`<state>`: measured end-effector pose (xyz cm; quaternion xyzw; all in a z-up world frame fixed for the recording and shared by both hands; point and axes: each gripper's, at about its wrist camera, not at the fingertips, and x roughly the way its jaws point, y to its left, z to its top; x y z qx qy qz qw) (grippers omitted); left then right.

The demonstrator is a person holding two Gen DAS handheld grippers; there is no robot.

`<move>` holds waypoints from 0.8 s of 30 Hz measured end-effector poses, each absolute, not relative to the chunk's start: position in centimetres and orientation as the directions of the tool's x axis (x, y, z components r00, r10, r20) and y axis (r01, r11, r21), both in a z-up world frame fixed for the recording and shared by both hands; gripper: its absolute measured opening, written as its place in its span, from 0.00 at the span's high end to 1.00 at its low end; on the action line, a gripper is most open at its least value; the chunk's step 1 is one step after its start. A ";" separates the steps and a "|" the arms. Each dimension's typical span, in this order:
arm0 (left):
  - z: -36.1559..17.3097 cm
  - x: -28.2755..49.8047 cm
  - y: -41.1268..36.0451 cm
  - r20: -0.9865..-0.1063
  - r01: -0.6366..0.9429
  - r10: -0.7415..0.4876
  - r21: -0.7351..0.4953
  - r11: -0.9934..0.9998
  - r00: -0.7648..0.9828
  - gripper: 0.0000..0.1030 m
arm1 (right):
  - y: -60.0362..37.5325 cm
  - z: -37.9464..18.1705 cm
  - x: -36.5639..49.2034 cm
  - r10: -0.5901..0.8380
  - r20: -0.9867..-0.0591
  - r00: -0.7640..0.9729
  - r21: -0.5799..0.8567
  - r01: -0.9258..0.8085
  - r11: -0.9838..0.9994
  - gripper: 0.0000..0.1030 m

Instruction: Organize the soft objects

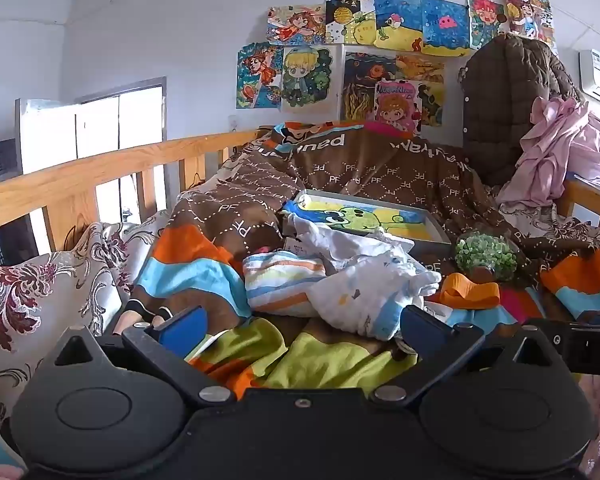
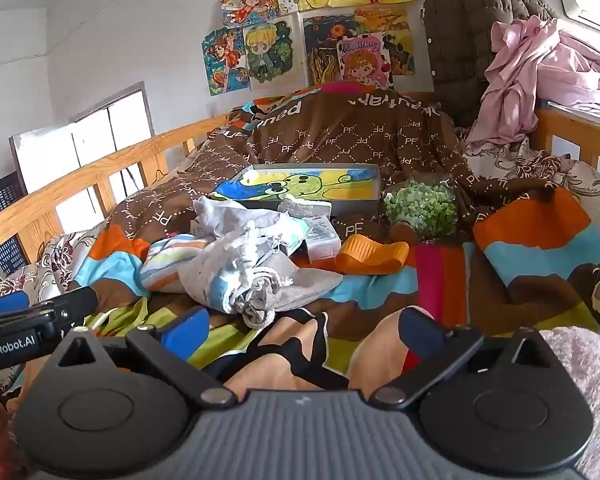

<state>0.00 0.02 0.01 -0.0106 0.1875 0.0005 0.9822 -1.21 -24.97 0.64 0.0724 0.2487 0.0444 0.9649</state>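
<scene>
A heap of soft cloths lies on the colourful quilt: a crumpled white patterned cloth (image 1: 374, 292) (image 2: 244, 276), a striped folded cloth (image 1: 280, 280) (image 2: 172, 258) to its left, and a grey-white garment (image 1: 340, 240) (image 2: 228, 216) behind. My left gripper (image 1: 302, 326) is open and empty just in front of the white cloth, low over the quilt. My right gripper (image 2: 300, 330) is open and empty, above the person's legs, short of the heap. The left gripper's body shows at the left edge of the right wrist view (image 2: 28, 312).
A framed frog painting (image 1: 364, 218) (image 2: 312, 186) lies behind the heap. A green leafy ball plant (image 1: 486, 256) (image 2: 422, 210) and an orange curved piece (image 1: 470, 290) (image 2: 370, 254) sit to the right. A small white box (image 2: 320, 238) is nearby. A wooden rail (image 1: 100, 176) runs along the left. Pink clothes (image 2: 540, 72) hang at right.
</scene>
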 end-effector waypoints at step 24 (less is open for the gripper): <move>0.0 0.0 0.0 -0.372 -0.006 -0.003 -0.023 1.000 0.928 0.01 | -25.2 0.4 -1.1 0.135 -0.484 0.864 0.177 -0.055 0.983 0.00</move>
